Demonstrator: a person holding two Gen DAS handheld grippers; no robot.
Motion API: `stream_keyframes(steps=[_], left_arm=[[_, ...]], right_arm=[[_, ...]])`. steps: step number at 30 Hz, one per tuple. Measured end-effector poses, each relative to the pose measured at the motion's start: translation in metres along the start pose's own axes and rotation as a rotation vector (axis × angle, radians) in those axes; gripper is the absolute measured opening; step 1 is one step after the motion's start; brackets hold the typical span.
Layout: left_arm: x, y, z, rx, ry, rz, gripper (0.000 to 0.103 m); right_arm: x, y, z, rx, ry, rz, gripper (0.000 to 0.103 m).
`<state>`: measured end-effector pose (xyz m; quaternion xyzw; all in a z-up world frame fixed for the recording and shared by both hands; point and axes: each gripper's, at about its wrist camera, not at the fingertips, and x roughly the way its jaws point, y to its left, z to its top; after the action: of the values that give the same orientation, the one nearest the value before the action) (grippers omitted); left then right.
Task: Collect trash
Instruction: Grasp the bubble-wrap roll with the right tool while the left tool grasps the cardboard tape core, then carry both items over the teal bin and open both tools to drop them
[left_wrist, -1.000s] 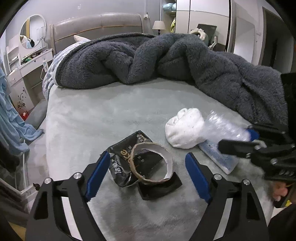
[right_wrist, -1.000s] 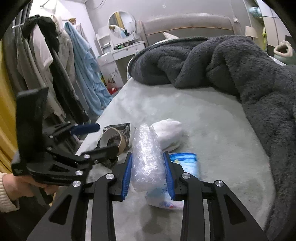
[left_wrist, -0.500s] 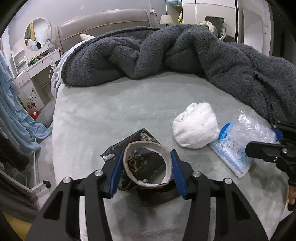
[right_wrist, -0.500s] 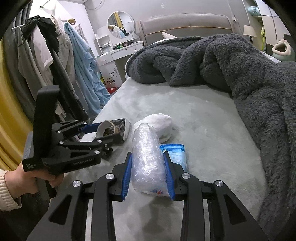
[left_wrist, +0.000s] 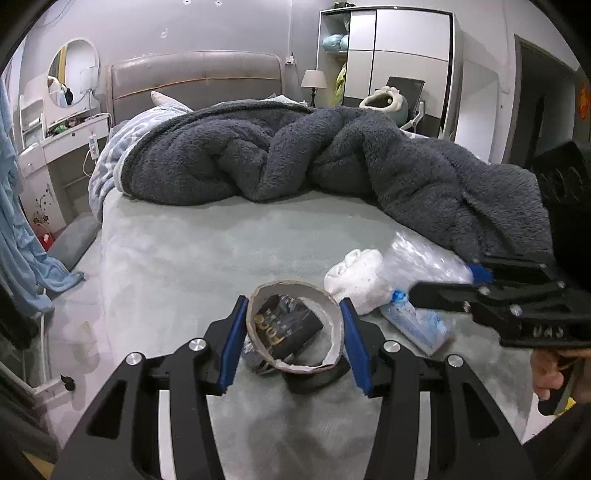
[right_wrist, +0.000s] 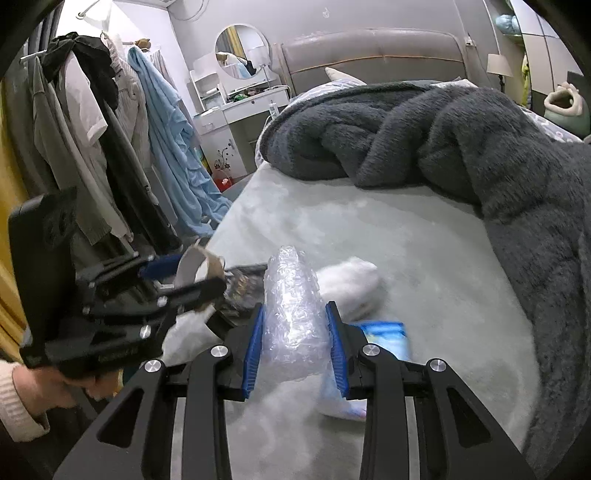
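Left gripper (left_wrist: 293, 341), left wrist view: blue pads clamped on both sides of a cardboard tape ring (left_wrist: 295, 325), i.e. jaws closed on the ring, partway in. Ring is held tilted, open face toward cam. Black wrapper (left_wrist: 286, 326) shows through the ring's hole; whether it touches the ring cannot be told. Dark flat piece (left_wrist: 317, 376) lies on the bed sheet (left_wrist: 221, 251) just below the ring. White wad (left_wrist: 356, 278) sits on the sheet to the right, just beside the ring, touching a clear crinkled plastic bottle (left_wrist: 424, 262). Blue-and-white packet (left_wrist: 417, 325) lies under/near the bottle. Right gripper enters from the right edge w/ a hand (left_wrist: 550, 369) on its grip. Grey fleece blanket (left_wrist: 332, 162) is heaped across the far half of the bed (headboard and wardrobe behind).

Right wrist view: right gripper (right_wrist: 295, 349) is closed on the plastic bottle (right_wrist: 291, 310), pads pressing its sides; bottle points away from cam. White wad (right_wrist: 351, 286) is just behind the bottle, blurred. Packet (right_wrist: 384, 338) is to the right of the bottle, low, partly hidden. Left gripper (right_wrist: 184, 277) at left holds the ring (right_wrist: 195, 264), wrapper (right_wrist: 243, 284) beside it. Person's hand (right_wrist: 48, 387) w/ pale sleeve grips the handle. Clothes rack (right_wrist: 92, 129) stands left of the bed.
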<state>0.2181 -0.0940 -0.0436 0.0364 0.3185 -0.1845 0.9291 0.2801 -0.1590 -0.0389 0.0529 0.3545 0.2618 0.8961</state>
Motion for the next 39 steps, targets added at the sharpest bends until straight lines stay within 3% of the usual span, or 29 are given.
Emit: stream_keyframes(steps=[7,19,29,39], left_arm=[[-0.023,0.029,-0.013,-0.064,0.002,-0.010,0.052],[-0.048,0.084,-0.062,-0.205,0.093,0.084,0.052],[-0.060,0.130,-0.112,-0.253,0.225,0.184,0.052],[-0.055,0.181,-0.161,-0.354,0.377,0.218,0.052]], right_arm=[[0.015,0.035,0.005,0.010,0.029,-0.023,0.033],[0.023,0.100,-0.010,0.056,0.059,0.004,0.033],[0.039,0.162,-0.027,-0.014,0.115,0.013,0.033],[0.079,0.208,-0.029,-0.084,0.189,0.054,0.033]])
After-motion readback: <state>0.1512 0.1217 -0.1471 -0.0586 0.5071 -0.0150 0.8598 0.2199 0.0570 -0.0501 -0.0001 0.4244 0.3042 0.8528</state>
